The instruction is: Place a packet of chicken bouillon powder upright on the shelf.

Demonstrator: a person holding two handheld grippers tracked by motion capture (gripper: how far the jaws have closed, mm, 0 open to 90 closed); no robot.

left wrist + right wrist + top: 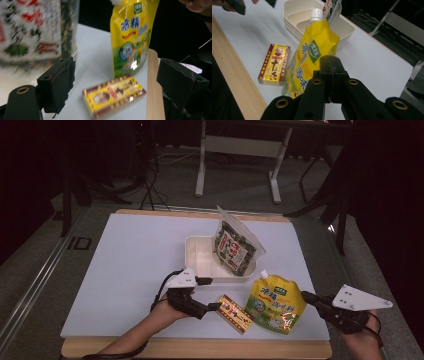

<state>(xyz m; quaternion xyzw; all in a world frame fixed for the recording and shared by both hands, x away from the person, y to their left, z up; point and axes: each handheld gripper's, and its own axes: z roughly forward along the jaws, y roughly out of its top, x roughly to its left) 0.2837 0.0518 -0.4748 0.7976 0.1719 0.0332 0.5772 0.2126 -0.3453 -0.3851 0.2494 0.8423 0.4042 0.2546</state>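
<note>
A white divided tray [200,254] sits mid-table with a clear seaweed bag [233,247] standing in its right half. In front of it a yellow spouted pouch [274,303] lies flat, and a small red-and-yellow box [233,314] rests to its left. My left gripper [210,294] is open just left of the box, touching nothing. In the left gripper view its jaws stand wide [116,63] with the box [115,97] and the pouch [131,37] beyond them. My right gripper [307,297] is shut and empty at the pouch's right edge. Its closed jaws [331,65] point over the pouch [313,56].
The white board [135,270] ends in a wooden front edge [200,347] close to both hands. Bare white surface lies left of the tray. Behind the table stand a white desk frame [240,150] and cables on the dark floor.
</note>
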